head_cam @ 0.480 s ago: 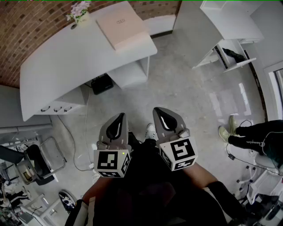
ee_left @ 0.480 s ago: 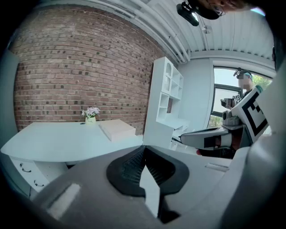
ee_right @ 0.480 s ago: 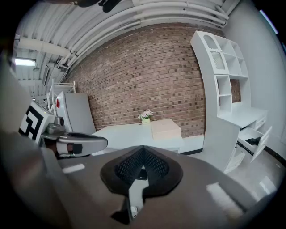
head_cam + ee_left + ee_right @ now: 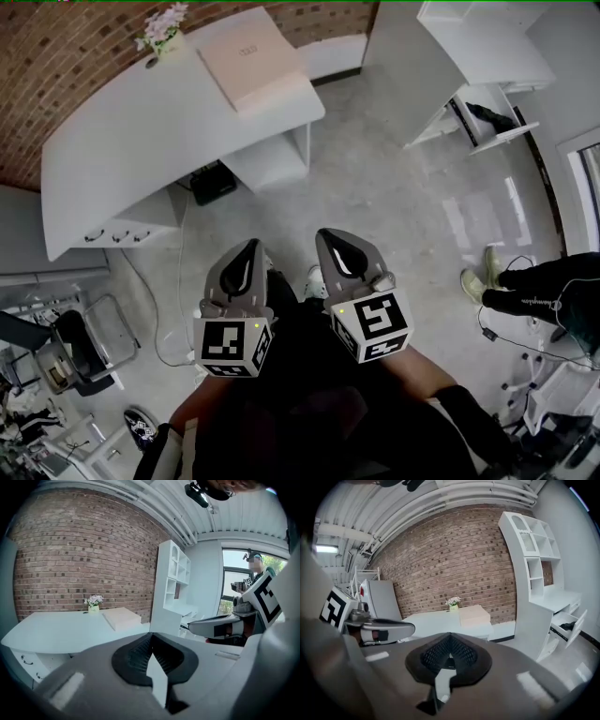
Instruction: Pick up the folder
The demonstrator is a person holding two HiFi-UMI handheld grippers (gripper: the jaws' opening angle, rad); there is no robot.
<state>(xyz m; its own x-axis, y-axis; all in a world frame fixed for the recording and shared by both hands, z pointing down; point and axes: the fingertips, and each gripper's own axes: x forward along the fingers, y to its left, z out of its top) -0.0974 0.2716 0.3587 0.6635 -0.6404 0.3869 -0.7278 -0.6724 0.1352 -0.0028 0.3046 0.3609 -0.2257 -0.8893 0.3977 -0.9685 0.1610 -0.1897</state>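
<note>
**A:** Left gripper view first: the left gripper [image 4: 151, 639] has its fingers pressed together with nothing between them. The right gripper [image 4: 450, 643] is the same, closed and empty.

**B:** And the folder?

**A:** From the head view the folder [image 4: 255, 58] lies flat at about eleven o'clock from both grippers and well apart from them. It sits near the right-hand end of the white worktop [image 4: 131, 150], and a flower pot [image 4: 165, 28] stands near it at its ten o'clock.

**B:** How would it handle?

**A:** It looks thick, flat and stiff, more a slab than loose paper. I'd guess moderate weight and a smooth pale cover that could slip.

**B:** Where should it be gripped?

**A:** Probably on the long edge nearest the worktop's end, with the fingers opened wider than its thickness. The second gripper could go on the opposite edge to stop it tipping.
</note>
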